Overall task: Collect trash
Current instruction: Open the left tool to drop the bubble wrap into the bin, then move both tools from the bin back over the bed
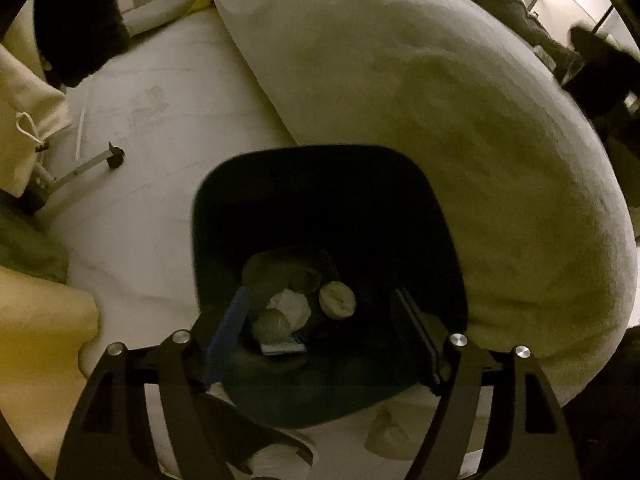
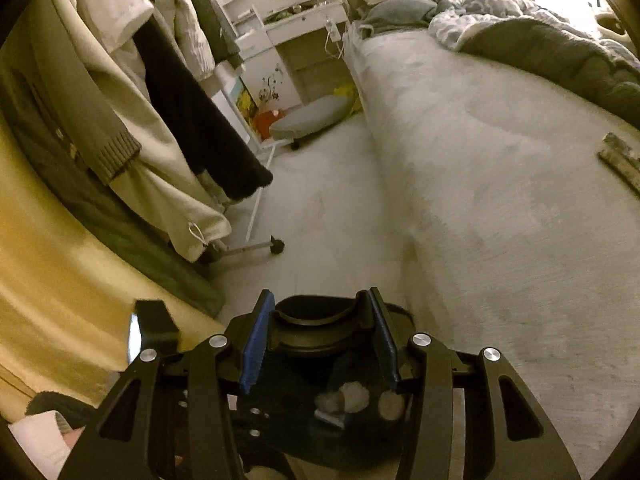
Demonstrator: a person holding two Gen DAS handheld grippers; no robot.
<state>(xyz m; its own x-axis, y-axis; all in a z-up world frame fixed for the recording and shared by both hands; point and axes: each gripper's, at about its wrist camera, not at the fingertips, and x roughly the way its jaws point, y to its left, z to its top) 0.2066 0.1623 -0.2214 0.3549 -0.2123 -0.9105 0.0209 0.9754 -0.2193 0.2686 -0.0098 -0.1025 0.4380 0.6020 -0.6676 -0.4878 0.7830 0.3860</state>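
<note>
while over the dark bin (image 1: pixel 400 216), left gripper (image 1: pixel 324 336) spread empty, right gripper (image 2: pixel 320 332) clamping a dark cup (image 2: pixel 310 326).

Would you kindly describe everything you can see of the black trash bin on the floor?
The trash bin is black, looks like plastic, with a rounded-square open mouth and no lid. It stands upright on the pale floor, close beside the bed; actual contact cannot be told. Several crumpled pale wads and a small flat packet lie at its bottom. The left gripper hangs open over its mouth, nothing between its fingers. In the right wrist view the bin sits behind the right gripper.
</note>
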